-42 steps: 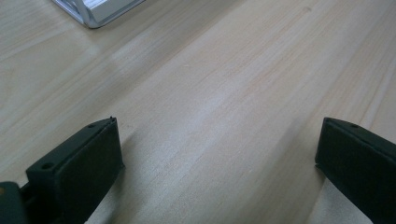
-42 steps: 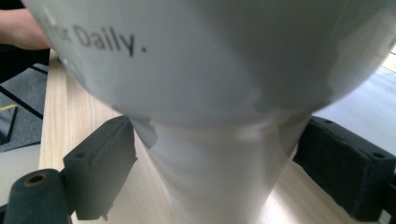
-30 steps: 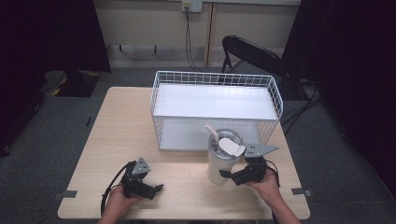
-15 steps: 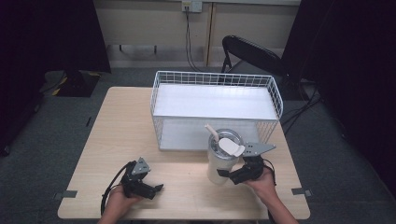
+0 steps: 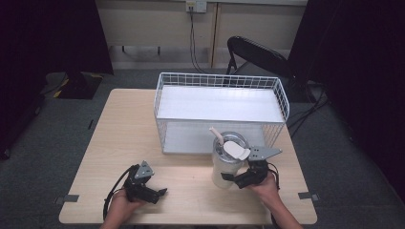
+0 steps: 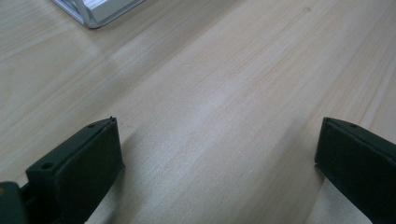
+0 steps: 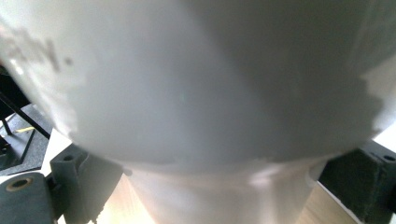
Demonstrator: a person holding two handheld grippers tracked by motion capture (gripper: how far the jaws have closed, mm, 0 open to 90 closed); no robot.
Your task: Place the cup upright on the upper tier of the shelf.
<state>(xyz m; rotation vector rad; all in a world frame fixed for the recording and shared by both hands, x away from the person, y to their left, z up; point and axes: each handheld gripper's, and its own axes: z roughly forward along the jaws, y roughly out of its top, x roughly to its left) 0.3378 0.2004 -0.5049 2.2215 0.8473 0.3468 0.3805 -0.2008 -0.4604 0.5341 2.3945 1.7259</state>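
Observation:
A white tumbler (image 5: pixel 224 168) with a lid and a straw stands upright on the wooden table (image 5: pixel 119 129), just in front of the wire basket. My right gripper (image 5: pixel 230 180) comes at it from the right, low down. In the right gripper view the tumbler (image 7: pixel 196 93) looms close, and my right gripper (image 7: pixel 219 186) has one jaw against each side of its narrow base. My left gripper (image 5: pixel 160 194) rests on the table at the front left. In its own view the left gripper (image 6: pixel 219 154) stands wide open over bare wood.
A white wire basket (image 5: pixel 219 81) with a white floor sits at the back middle of the table, its corner (image 6: pixel 93 14) visible in the left gripper view. A black chair (image 5: pixel 258 52) stands behind the table. Grey carpet surrounds it.

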